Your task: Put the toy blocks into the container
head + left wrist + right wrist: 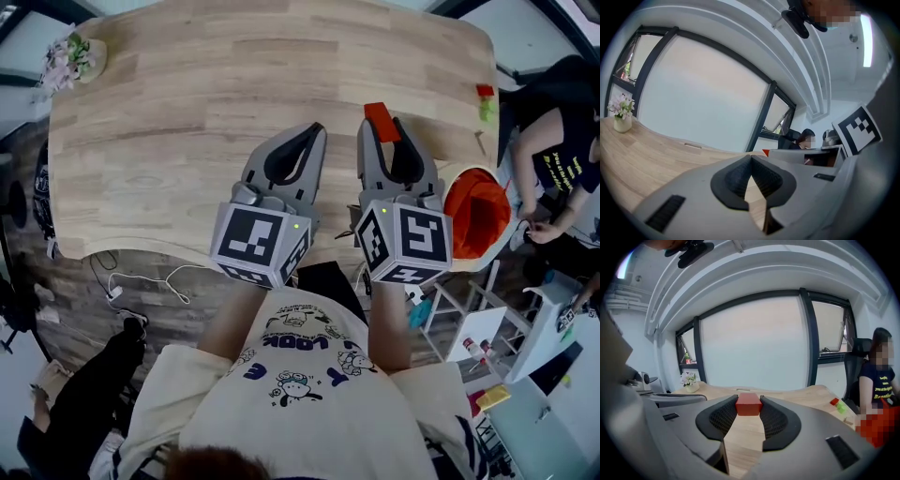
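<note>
Progress partial: one red block (pixel 380 116) is clamped between the jaws of the right gripper (pixel 381 126), up off the wooden table (pixel 187 94), not yet in the container. In the right gripper view the block (pixel 748 405) sits at the tips, pads pressing on both its sides, jaws about half open around it. The left gripper (pixel 313 132) has its jaws closed tip to tip with nothing between them; it sits just beside the right one, near the table's front edge.

The orange container (pixel 473 220) is at the table's right front corner, just to the right of the right gripper, mouth open. Only orange folds show inside, so cannot tell if any blocks are already in. Still left on the table: a small red block (pixel 485 91) and a green block (pixel 487 110), touching or nearly so, at the far right edge, well apart from both grippers. So judged: one block to drop, at least two more to fetch.

Other things: a flower vase (pixel 70 58) on the far left corner, out of the way. A seated person in a black shirt (pixel 553 155) is right next to the container and the loose blocks, and could crowd the reach. A white cable (pixel 141 281) lies on the floor under the table edge. The path from the held block to the container looks unobstructed.
</note>
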Action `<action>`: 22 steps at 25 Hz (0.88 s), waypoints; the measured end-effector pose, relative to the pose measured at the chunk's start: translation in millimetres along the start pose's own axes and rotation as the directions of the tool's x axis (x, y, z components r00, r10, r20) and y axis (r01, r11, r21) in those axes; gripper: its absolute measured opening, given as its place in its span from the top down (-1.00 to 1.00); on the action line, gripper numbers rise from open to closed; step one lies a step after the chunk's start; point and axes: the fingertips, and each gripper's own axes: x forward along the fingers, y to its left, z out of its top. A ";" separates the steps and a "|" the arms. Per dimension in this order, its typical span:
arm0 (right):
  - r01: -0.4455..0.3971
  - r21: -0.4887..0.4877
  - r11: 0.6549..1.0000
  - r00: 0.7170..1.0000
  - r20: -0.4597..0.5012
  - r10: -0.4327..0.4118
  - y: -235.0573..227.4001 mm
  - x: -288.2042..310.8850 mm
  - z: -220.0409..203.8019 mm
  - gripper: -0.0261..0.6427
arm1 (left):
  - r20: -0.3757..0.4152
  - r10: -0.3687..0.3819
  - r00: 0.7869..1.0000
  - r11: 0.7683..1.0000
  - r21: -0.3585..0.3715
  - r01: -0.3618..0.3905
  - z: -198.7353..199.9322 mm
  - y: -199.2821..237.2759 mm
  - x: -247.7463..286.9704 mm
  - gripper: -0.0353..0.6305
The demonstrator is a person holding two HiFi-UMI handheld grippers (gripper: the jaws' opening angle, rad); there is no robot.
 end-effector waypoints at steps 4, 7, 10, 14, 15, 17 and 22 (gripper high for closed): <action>0.032 0.027 0.999 0.999 0.018 -0.033 -23.0 -25.5 -0.2 0.44 | 0.000 -0.030 1.000 0.999 0.027 0.030 -1.8 -30.3 3.3 0.80; 0.043 0.045 0.998 0.999 0.031 -0.044 -35.9 -44.9 2.3 0.44 | 0.001 -0.050 0.999 0.998 0.044 0.050 -1.7 -53.2 4.1 0.80; 0.060 0.053 0.997 0.997 0.052 -0.063 -48.5 -62.6 6.1 0.44 | 0.006 -0.078 0.997 0.995 0.065 0.077 -0.5 -75.0 7.8 0.80; 0.091 0.065 0.994 0.993 0.071 -0.096 -68.4 -85.4 7.8 0.44 | 0.011 -0.118 0.993 0.990 0.085 0.117 -1.6 -105.0 13.2 0.80; 0.100 0.068 0.993 0.992 0.073 -0.105 -74.0 -91.0 7.9 0.44 | 0.010 -0.129 0.992 0.988 0.088 0.127 -2.3 -112.5 14.6 0.80; 0.119 0.075 0.990 0.989 0.078 -0.124 -85.9 -102.0 7.6 0.44 | 0.007 -0.147 0.989 0.985 0.095 0.146 -4.4 -127.2 17.7 0.80; 0.168 0.093 0.981 0.980 0.092 -0.176 -116.4 -129.8 6.7 0.44 | 0.001 -0.196 0.981 0.974 0.113 0.195 -9.6 -163.8 25.6 0.80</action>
